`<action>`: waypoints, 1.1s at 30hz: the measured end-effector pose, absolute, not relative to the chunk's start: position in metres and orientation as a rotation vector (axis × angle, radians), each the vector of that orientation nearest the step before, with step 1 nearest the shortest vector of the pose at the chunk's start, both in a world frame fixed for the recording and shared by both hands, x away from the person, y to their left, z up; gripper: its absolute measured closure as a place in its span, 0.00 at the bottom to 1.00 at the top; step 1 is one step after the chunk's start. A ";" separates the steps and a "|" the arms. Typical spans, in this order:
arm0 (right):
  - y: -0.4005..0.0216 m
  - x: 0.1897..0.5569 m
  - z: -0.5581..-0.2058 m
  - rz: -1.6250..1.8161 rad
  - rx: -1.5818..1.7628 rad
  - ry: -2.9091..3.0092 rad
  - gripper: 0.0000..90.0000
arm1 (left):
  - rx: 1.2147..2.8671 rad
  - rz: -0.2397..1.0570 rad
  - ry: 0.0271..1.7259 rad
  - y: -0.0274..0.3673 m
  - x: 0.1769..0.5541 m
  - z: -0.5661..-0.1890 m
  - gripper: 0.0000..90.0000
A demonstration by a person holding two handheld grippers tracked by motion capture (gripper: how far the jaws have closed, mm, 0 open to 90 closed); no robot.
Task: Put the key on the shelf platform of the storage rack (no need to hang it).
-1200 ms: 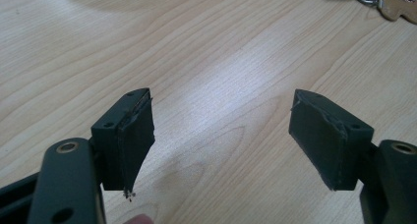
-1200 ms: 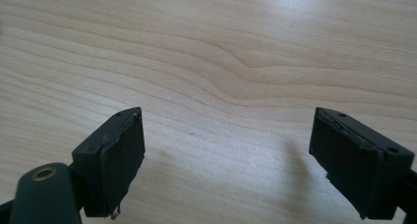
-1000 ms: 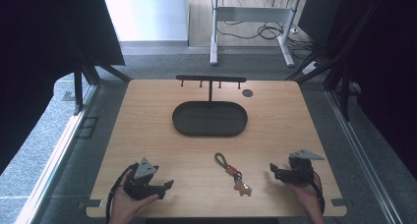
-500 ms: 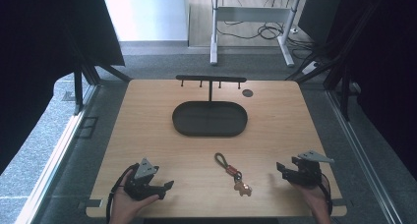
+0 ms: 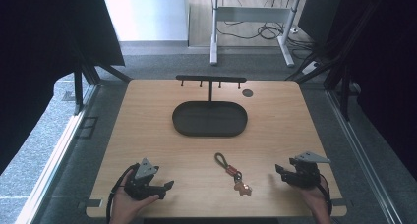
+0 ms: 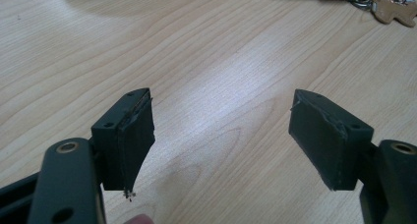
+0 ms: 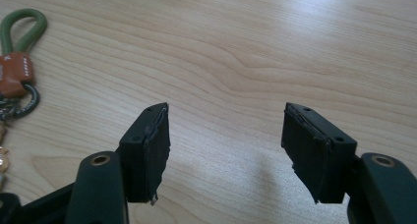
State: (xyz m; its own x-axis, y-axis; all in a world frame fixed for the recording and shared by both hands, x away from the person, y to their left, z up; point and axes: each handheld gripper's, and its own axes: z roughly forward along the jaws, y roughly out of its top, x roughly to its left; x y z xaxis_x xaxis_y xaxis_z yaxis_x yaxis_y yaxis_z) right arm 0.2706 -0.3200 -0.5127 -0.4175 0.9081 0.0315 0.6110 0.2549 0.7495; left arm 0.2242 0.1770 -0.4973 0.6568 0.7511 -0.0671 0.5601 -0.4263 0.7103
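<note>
The keychain lies flat on the tabletop, at 6 o'clock from the dark oval tray. The left hand-held gripper gapes wide, empty, at the keychain's 8 o'clock. The right hand-held gripper, at its 3 o'clock, has just been closing, with nothing between its jaws.

Daylight pours in from twelve o'clock, floor beyond blown out white. The table is evenly lit, with dark drapes at three and nine. Close views are sharp, with soft glare mid-wood.
</note>
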 end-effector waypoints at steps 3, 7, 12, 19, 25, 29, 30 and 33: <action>-0.319 0.268 -0.506 1.000 1.372 2.124 0.41 | 2.149 0.335 1.012 0.177 0.225 -0.498 0.29; -0.318 0.267 -0.500 0.997 1.356 2.136 0.41 | 2.145 0.335 1.017 0.179 0.225 -0.498 0.29; -0.307 0.272 -0.494 0.969 1.336 2.194 0.43 | 2.145 0.326 1.016 0.179 0.226 -0.500 0.29; -0.291 0.277 -0.474 0.943 1.298 2.259 0.43 | 2.145 0.337 1.014 0.180 0.226 -0.500 0.29; -0.280 0.277 -0.459 0.885 1.280 2.327 0.43 | 2.144 0.326 0.998 0.179 0.225 -0.500 0.29; -0.273 0.278 -0.453 0.867 1.256 2.360 0.43 | 2.141 0.326 0.995 0.179 0.225 -0.499 0.29; -0.271 0.278 -0.452 0.866 1.245 2.369 0.44 | 2.141 0.326 0.995 0.179 0.225 -0.499 0.29; -0.263 0.280 -0.449 0.862 1.221 2.410 0.44 | 2.139 0.323 1.004 0.178 0.225 -0.499 0.29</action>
State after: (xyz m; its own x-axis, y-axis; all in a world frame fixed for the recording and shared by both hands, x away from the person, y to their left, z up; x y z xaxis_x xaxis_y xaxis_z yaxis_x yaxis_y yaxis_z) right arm 0.2798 -0.2629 -0.4488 -0.5914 0.8064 -0.0002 0.6234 0.4573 0.6342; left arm 0.2249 0.1782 -0.4990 0.6619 0.7454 -0.0792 0.5592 -0.4206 0.7144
